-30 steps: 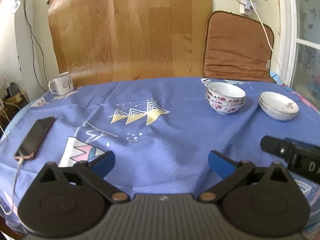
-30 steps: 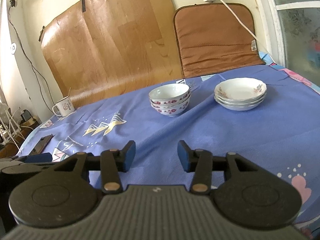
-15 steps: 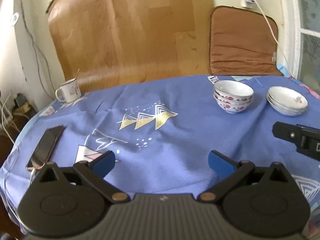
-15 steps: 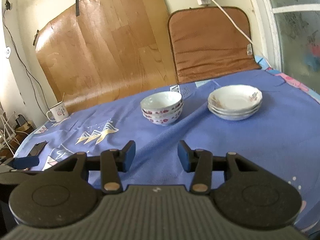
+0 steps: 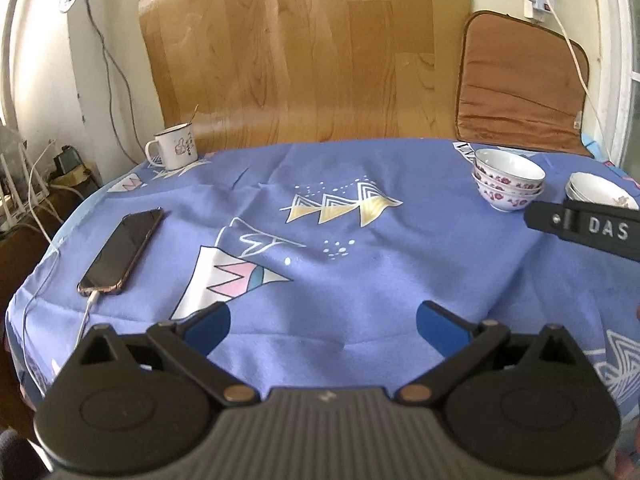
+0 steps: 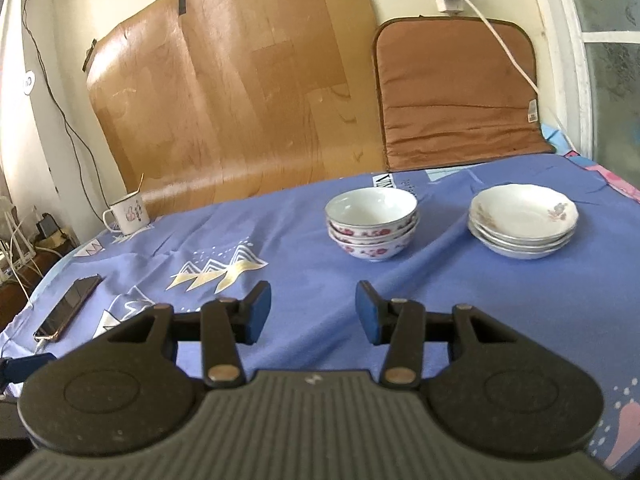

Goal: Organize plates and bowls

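Left hand-held gripper [image 5: 323,322]: its blue fingers are spreading wide apart, holding nothing and hanging over the blue cloth.
Right hand-held gripper [image 6: 313,312]: its blue fingers are sitting partly apart, holding nothing and touching nothing.
Bowls [image 6: 372,223]: three flowered bowls are sitting stacked in one pile, far across the bench [image 6: 304,248] from both grippers.
Plates [image 6: 523,220]: a pile of about three white plates is sitting just right of the bowls, not touching them.
Bench: a blue cloth with triangle shapes is covering it.
Mug [image 5: 175,147]: one white mug is standing at the far left edge.
Phone [image 5: 121,250]: one dark phone is lying flat on the left, with a white cord plugged in.
Room: a wood-look sheet [image 5: 304,48] and a brown cushion [image 6: 456,92] are leaning on the wall behind the bench.
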`<action>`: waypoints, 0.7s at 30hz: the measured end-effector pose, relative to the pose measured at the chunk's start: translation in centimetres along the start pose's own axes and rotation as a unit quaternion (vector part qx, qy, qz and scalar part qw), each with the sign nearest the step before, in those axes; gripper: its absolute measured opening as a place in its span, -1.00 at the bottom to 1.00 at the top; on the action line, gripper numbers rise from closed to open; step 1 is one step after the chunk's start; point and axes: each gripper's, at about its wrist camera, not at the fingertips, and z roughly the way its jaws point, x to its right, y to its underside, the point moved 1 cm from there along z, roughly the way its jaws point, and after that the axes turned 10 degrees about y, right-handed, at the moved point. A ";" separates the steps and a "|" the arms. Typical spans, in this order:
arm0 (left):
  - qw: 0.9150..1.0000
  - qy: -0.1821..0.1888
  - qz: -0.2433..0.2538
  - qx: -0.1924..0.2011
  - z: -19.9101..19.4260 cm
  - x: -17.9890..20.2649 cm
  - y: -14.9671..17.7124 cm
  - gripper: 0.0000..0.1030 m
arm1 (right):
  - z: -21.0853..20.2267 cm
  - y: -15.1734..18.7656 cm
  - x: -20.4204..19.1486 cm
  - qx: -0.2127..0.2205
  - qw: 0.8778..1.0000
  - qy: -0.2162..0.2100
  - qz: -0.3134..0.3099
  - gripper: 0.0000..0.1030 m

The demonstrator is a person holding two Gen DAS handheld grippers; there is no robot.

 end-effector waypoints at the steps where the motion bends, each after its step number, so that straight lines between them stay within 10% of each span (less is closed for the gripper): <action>1: 1.000 0.003 0.005 0.000 0.0 0.0 0.1 1.00 | 0.0 -0.1 -0.1 -0.001 1.000 0.002 0.000 -0.04; 21: 0.998 0.056 0.011 0.017 -0.2 -0.9 0.5 1.00 | 0.0 0.0 -1.1 -0.001 1.000 0.031 -0.001 -0.04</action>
